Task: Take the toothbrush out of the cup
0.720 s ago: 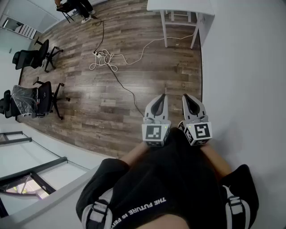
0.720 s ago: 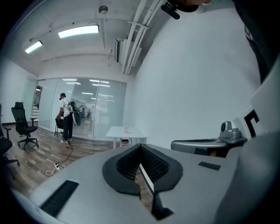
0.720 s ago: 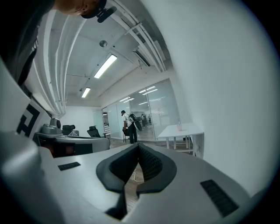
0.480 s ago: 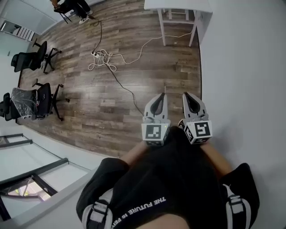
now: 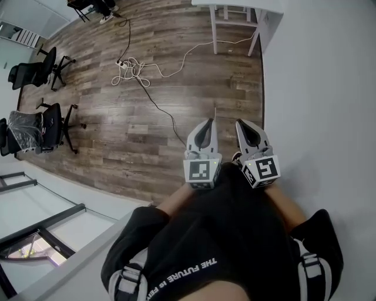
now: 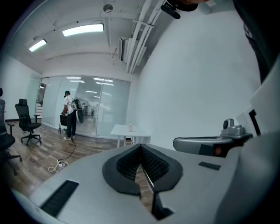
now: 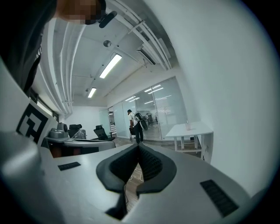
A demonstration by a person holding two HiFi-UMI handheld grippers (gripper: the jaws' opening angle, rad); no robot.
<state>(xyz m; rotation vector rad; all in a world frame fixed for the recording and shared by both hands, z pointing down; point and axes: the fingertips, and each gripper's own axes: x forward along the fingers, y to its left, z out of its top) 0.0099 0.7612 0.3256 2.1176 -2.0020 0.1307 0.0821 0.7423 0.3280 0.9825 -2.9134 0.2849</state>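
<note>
Task not yet begun: the left gripper (image 5: 205,124) and right gripper (image 5: 245,126), fingers (image 6: 155,164) closed on nothing, hang side by side above the wooden floor (image 5: 147,117), with no cup or toothbrush in sight.

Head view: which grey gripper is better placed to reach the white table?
The right grey gripper, slightly, I'd guess: it lines up better with the white table. The left grey gripper sits beside it. Both shut, empty.
</note>
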